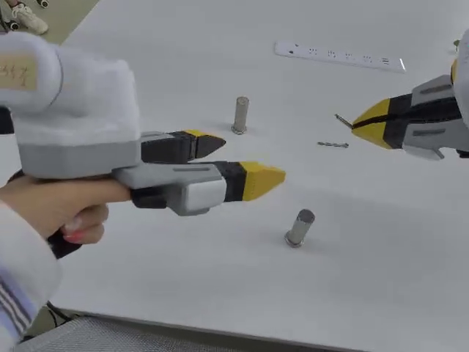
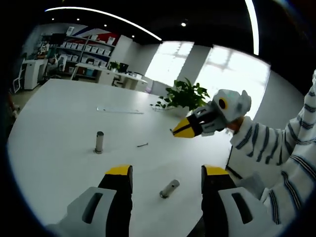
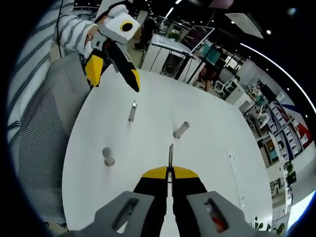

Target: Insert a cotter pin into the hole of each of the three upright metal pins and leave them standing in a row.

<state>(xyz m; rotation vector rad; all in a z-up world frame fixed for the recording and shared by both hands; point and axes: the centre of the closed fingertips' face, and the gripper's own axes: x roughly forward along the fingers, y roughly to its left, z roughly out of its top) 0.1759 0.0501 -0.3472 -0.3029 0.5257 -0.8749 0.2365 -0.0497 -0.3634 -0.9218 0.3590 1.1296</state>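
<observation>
**Right gripper** [image 1: 355, 125]: yellow-tipped jaws pinched to a narrow point, clamping a cotter pin [image 1: 341, 119]. The pin is a thin grey wire that juts straight out past the tips. The gripper is held above the table [image 1: 183, 286], reaching in from the right, with its tips pointing toward the middle of the work.

**Left gripper** [image 1: 253, 160]: jaws spread wide and gripping nothing. The body is grey, black and yellow plastic. A hand [image 1: 66, 209] in a striped sleeve holds it level, just above the tabletop.

**Metal pins**: short, dull-silver cylinders with flanged bases.
- One metal pin [image 1: 240, 115] stands upright on the far side, past the left gripper's tips.
- A second pin [image 1: 299, 227] appears to stand nearer the table's front edge.
- In the right gripper view a third pin [image 3: 132, 111] stands below the left gripper. A thin sliver shows at its top, too small to identify.

**Loose cotter pin** [image 1: 333, 144]: lies flat on the table just below the right gripper's tips, well apart from every metal pin.

**Table**: smooth, matte white.

**Power strip** [image 1: 341, 56]: long and white, lying near the far edge.
</observation>
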